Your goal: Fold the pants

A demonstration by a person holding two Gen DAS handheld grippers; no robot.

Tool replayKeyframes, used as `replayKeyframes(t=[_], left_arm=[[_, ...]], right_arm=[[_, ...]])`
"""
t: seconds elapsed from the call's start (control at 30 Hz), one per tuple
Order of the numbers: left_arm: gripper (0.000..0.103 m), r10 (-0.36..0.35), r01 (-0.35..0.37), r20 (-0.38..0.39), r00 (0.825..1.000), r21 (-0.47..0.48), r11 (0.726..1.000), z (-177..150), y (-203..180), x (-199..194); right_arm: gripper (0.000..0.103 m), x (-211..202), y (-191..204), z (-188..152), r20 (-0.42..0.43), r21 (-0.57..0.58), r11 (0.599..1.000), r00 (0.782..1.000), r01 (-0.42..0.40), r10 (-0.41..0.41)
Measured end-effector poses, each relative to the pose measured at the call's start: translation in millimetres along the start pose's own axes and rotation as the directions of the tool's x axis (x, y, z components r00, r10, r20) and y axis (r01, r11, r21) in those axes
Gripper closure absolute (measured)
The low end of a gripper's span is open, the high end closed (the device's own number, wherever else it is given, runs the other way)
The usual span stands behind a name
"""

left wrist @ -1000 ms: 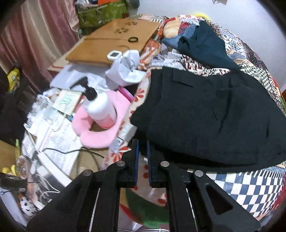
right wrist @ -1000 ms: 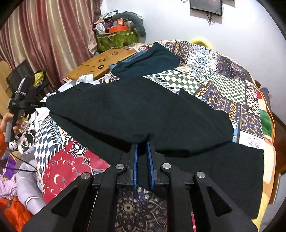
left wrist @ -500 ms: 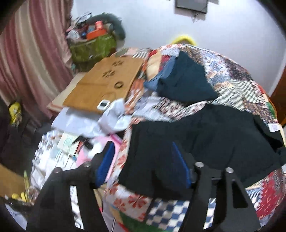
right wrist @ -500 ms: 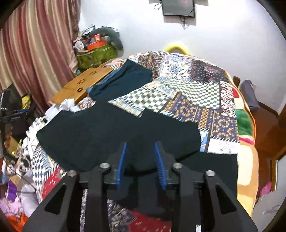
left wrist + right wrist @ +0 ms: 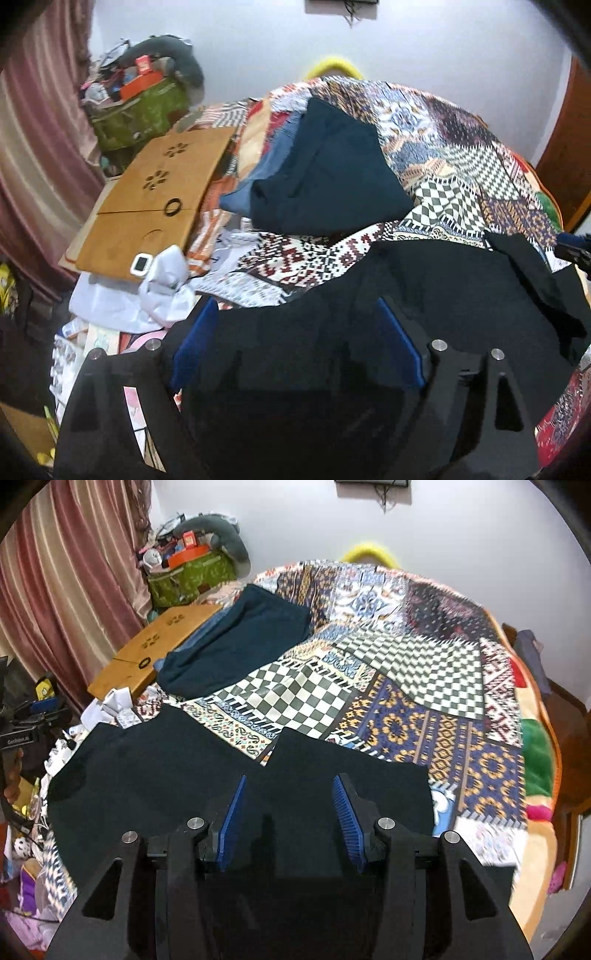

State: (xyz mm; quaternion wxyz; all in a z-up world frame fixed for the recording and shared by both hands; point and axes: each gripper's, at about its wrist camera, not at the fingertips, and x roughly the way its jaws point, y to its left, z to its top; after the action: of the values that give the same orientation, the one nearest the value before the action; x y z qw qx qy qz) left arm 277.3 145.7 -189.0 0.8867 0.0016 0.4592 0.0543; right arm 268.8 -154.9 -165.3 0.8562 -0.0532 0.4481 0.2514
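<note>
Black pants [image 5: 436, 288] lie folded on the patchwork bedspread [image 5: 461, 173], with one leg end turned over on the right. My left gripper [image 5: 295, 328] hovers over their near left edge. Its jaws are opening wide, and the blue pads [image 5: 194, 343] touch no cloth. In the right wrist view the same pants [image 5: 155, 771] spread across the near part of the bed. My right gripper [image 5: 290, 805] hangs above them with its jaws opening and nothing pressed between the pads [image 5: 347, 823].
A dark teal folded garment [image 5: 240, 642] lies farther back on the bed, over something blue. A wooden lap table [image 5: 155, 199] with a white timer sits at the left edge, beside crumpled paper [image 5: 166, 273] and clutter. A green bag [image 5: 192, 576] stands by the curtain.
Both grippers were shut on the near edge of the pants. They have let go, opened and drawn back and up, so more of the bed shows.
</note>
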Motion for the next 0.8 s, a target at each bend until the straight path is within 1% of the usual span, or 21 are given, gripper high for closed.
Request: replayKeyframes(t=[0.2, 0.3, 0.37, 0.5, 0.57, 0.63, 0.73, 0.77, 0.8], left_arm=[[0.017, -0.022, 0.024, -0.053, 0.998, 0.030, 0.999, 8.8, -14.5, 37.4], [0.017, -0.025, 0.028, -0.081, 0.996, 0.038, 0.999, 11.0, -19.3, 56.2], [0.017, -0.029, 0.032, -0.100, 0.995, 0.034, 0.999, 11.4, -21.4, 65.9], [0.017, -0.042, 0.046, -0.132, 0.990, 0.025, 0.999, 11.1, -21.8, 80.3], [0.017, -0.038, 0.042, -0.136, 0.990, 0.028, 0.999, 10.5, -22.7, 82.7], [0.017, -0.038, 0.043, -0.141, 0.989, 0.032, 0.999, 9.4, -24.1, 83.9], [0.017, -0.033, 0.039, -0.147, 0.989, 0.037, 0.999, 9.2, -26.9, 83.5], [0.017, -0.032, 0.038, -0.145, 0.989, 0.040, 0.998, 8.9, -28.3, 81.7], [0.017, -0.034, 0.040, -0.143, 0.989, 0.042, 0.998, 8.4, -30.1, 79.1]], right_arm=[[0.059, 53.8, -10.5, 20.9, -0.103, 0.000, 1.000, 0.994, -0.019, 0.019], [0.059, 73.1, -16.2, 31.2, -0.134, 0.015, 0.999, 0.991, -0.030, 0.032], [0.059, 87.1, -18.8, 36.9, -0.160, 0.036, 0.998, 0.986, -0.050, 0.055], [0.059, 112.7, -16.2, 36.0, -0.220, 0.029, 0.997, 0.973, -0.069, 0.074], [0.057, 119.1, -14.7, 31.7, -0.216, 0.020, 0.997, 0.973, -0.076, 0.079], [0.060, 120.9, -17.7, 29.3, -0.194, 0.040, 0.995, 0.976, -0.095, 0.101], [0.077, 121.6, -22.1, 25.8, -0.183, 0.061, 0.993, 0.977, -0.098, 0.108], [0.085, 120.5, -22.0, 24.4, -0.182, 0.055, 0.995, 0.979, -0.087, 0.096], [0.087, 118.9, -22.1, 23.9, -0.184, 0.053, 0.995, 0.979, -0.080, 0.088]])
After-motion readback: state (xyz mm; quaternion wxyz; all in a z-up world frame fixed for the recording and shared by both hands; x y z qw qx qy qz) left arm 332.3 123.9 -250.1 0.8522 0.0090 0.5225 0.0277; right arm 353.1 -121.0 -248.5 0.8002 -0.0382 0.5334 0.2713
